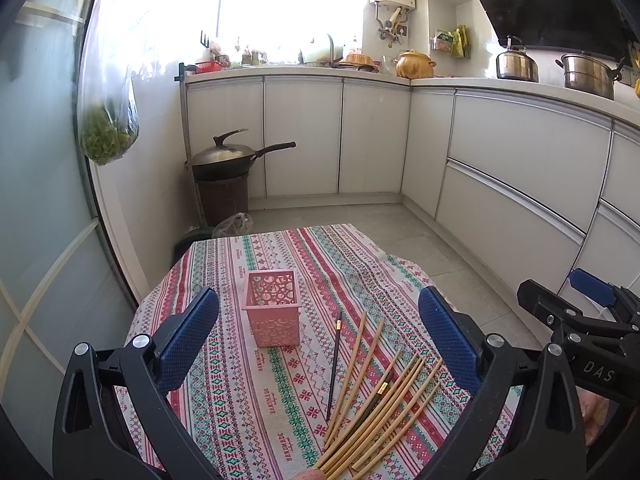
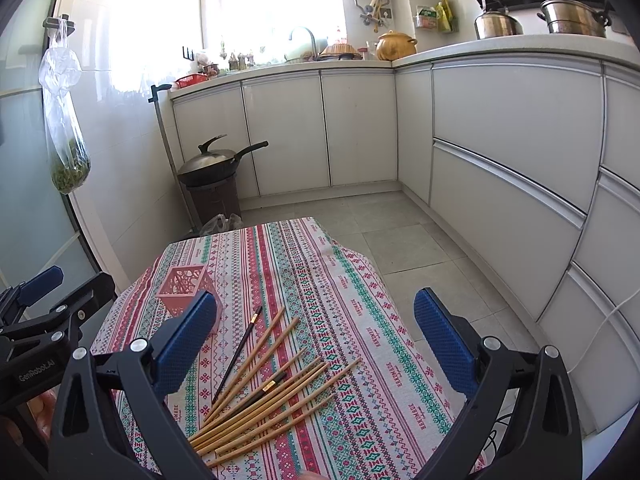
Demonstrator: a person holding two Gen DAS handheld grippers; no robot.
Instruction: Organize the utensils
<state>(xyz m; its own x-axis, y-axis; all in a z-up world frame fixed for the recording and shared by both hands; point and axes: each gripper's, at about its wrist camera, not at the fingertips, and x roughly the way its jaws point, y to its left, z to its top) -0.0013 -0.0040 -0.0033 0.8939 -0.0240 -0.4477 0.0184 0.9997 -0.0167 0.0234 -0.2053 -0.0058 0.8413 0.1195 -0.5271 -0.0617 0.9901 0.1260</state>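
A pink perforated holder (image 1: 273, 309) stands upright and empty on the patterned tablecloth (image 1: 248, 400); it also shows in the right wrist view (image 2: 182, 286). Several wooden chopsticks (image 1: 376, 396) lie fanned out to its right, with a black chopstick (image 1: 333, 364) beside them and another black one among them. They also show in the right wrist view (image 2: 268, 392). My left gripper (image 1: 318, 344) is open and empty, held above the cloth near the holder and chopsticks. My right gripper (image 2: 316, 344) is open and empty above the chopsticks.
White kitchen cabinets (image 1: 500, 152) run along the back and right. A wok on a dark stand (image 1: 224, 160) sits in the floor corner. A bag of greens (image 1: 108, 136) hangs on the left wall. The table's far edge drops to a tiled floor (image 1: 420, 240).
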